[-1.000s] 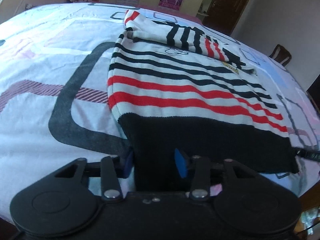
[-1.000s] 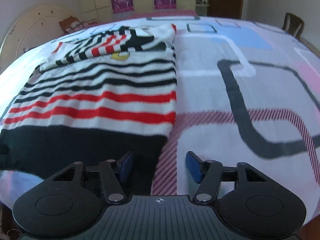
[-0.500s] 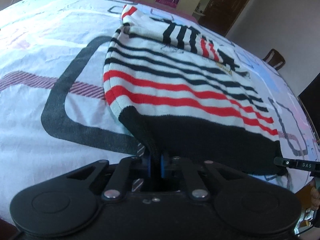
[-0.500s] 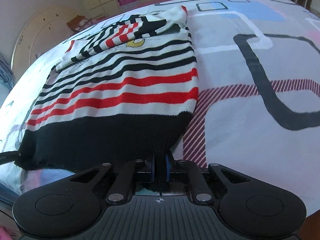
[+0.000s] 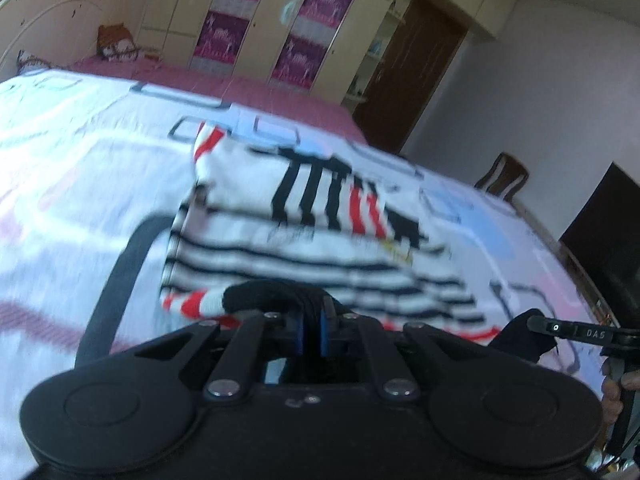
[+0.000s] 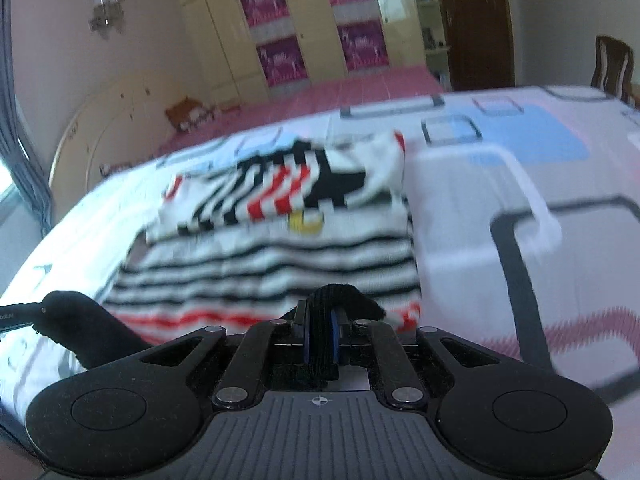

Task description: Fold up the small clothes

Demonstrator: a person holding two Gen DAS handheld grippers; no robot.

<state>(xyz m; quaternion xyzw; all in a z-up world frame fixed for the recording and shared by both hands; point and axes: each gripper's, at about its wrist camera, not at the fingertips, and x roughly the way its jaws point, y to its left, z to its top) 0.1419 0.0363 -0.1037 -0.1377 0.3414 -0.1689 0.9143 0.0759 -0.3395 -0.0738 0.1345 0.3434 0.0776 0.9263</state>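
Garment: a small knitted sweater with black, white and red stripes and a black hem lies on the patterned bedsheet.
Left gripper: clamped on the black hem.
Right gripper: pinching the hem's other corner.
Just changed: a second ago both stood open; now the hem is lifted off the sheet.
Meaning: likely the bottom-to-top fold is starting.

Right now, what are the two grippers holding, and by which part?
Both hold the striped sweater by its black hem: left gripper at one corner, right gripper at the other.

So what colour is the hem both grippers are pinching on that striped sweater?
Black hem, clearest in the right wrist view.
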